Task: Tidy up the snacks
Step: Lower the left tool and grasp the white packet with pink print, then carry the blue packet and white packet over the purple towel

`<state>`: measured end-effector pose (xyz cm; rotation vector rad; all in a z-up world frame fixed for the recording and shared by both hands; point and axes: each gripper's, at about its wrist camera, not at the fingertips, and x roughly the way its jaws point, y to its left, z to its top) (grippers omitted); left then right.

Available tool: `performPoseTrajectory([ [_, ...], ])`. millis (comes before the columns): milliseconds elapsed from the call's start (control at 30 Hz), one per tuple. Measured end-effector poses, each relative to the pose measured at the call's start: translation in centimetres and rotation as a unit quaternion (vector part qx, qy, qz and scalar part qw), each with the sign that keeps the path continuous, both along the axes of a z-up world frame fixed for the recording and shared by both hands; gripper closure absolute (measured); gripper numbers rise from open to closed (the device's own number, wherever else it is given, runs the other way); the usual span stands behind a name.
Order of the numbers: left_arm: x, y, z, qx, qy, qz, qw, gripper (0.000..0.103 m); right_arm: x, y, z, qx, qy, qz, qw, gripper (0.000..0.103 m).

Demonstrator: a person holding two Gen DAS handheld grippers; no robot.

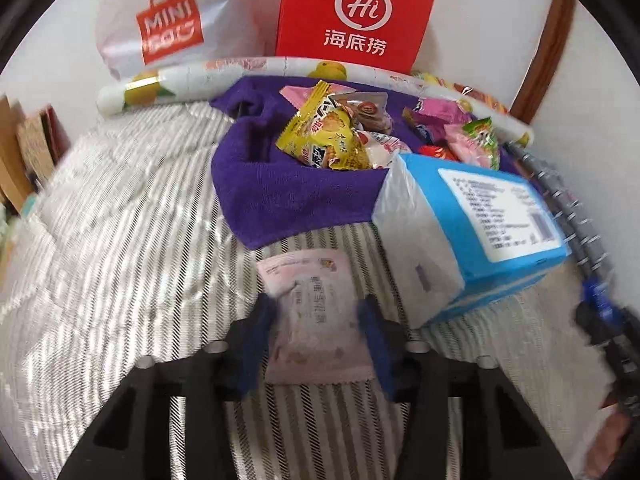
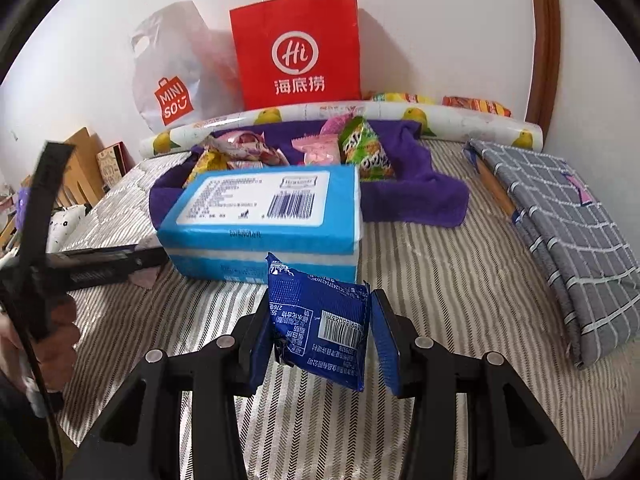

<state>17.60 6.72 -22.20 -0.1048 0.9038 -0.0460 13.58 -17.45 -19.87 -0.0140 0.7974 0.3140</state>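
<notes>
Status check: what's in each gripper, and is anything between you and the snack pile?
Left gripper shut on pink packet. Right gripper shut on blue packet. Tissue pack sits before snack pile.

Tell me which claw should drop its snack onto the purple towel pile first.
Left, probably. The left claw holds its pink packet just short of the purple towel; the right claw with its blue packet sits behind the tissue pack.

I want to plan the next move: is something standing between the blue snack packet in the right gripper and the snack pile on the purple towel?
Yes. The blue tissue pack lies directly between the blue snack packet and the snack pile on the purple towel.
</notes>
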Motion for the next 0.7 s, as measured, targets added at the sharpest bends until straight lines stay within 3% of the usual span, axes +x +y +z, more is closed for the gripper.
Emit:
performPoseTrajectory([
  [233, -1.1, 0.7, 1.4, -0.015, 0.004, -0.018, 0.9997, 0.072, 0.0, -0.3, 2.6, 0.010, -0.024, 0.005, 1.000, 0.058],
  [700, -0.3, 1.2, 9.1, -0.032, -0.034, -0.022, 0.9986, 0.072, 3.2, 2.2, 8.0, 0.016, -0.061, 0.012, 0.998, 0.058],
])
